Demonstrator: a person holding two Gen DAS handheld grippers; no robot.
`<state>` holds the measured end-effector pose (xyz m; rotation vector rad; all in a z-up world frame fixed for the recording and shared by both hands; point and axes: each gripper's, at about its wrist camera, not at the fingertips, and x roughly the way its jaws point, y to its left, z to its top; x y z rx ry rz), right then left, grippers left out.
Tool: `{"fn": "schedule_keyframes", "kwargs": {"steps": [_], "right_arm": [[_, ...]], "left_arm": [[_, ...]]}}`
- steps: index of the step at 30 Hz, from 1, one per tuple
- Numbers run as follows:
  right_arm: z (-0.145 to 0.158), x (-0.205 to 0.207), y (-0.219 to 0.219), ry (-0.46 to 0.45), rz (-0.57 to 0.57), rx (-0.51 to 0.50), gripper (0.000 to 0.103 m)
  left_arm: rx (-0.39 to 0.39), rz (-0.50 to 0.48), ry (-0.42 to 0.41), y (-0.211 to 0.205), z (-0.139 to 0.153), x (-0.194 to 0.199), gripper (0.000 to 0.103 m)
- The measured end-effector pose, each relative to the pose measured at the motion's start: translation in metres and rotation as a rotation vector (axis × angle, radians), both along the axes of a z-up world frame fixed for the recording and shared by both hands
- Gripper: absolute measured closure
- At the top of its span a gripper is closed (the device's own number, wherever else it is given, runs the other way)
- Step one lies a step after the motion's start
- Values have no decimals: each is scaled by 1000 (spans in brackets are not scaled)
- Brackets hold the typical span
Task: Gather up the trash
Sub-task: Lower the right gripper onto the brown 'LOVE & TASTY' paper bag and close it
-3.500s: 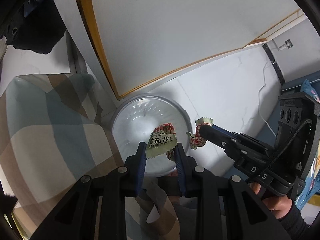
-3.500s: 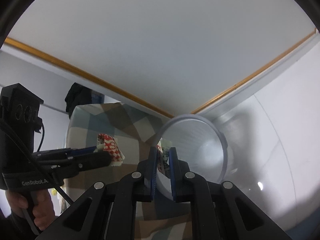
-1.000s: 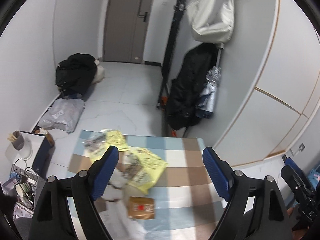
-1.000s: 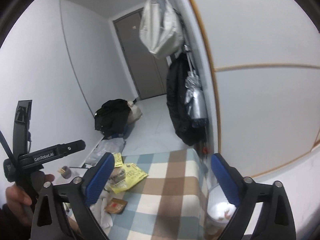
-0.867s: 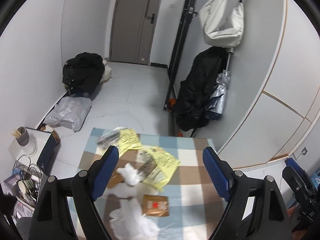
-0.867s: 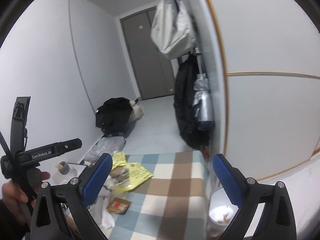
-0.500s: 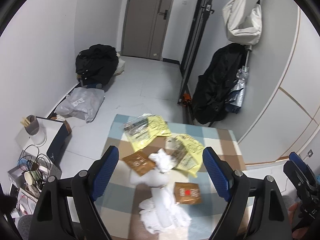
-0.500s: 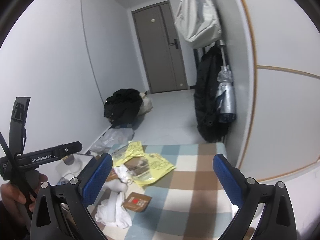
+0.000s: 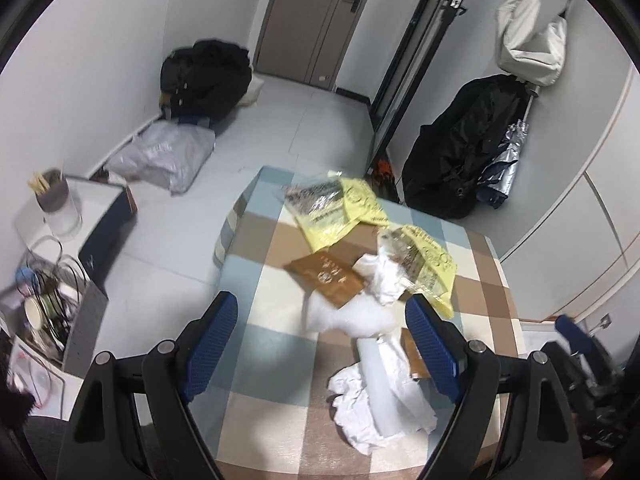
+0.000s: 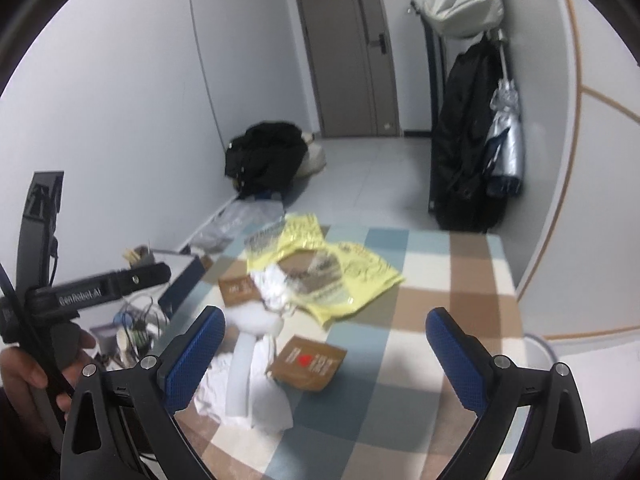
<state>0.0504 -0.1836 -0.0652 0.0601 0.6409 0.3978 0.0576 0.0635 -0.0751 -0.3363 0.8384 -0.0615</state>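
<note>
Both claws hang spread and empty above the checked worktop: left claw, right claw. Trash sits mid-cloth; crumpled white tissue is nearest, so drop straight onto its bulk, avoiding the brown packet beside it

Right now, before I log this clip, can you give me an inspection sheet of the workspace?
Surface: checked tablecloth, blue, brown and cream.
Job's things: two yellow bags, two brown packets, crumpled white paper, all lying loose.
Clutter: cup of sticks on a side stand, left.
Grippers: left gripper open, empty; right gripper open, empty.
Cables: tangle beside the table.
Surroundings: door, black coat, white bag, bin rim.
</note>
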Motion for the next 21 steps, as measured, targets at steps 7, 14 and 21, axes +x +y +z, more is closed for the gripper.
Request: {"fn": "schedule_keyframes", "kwargs": {"steps": [7, 14, 21], "right_arm": [[-31, 12, 21, 113, 11, -37, 2], [-69, 38, 41, 265, 22, -74, 5], [-87, 55, 58, 324, -59, -163, 14]], "left_arm": [[-91, 45, 38, 25, -8, 10, 19], [-138, 72, 53, 42, -12, 13, 19], [-182, 116, 69, 59, -17, 14, 19]]}}
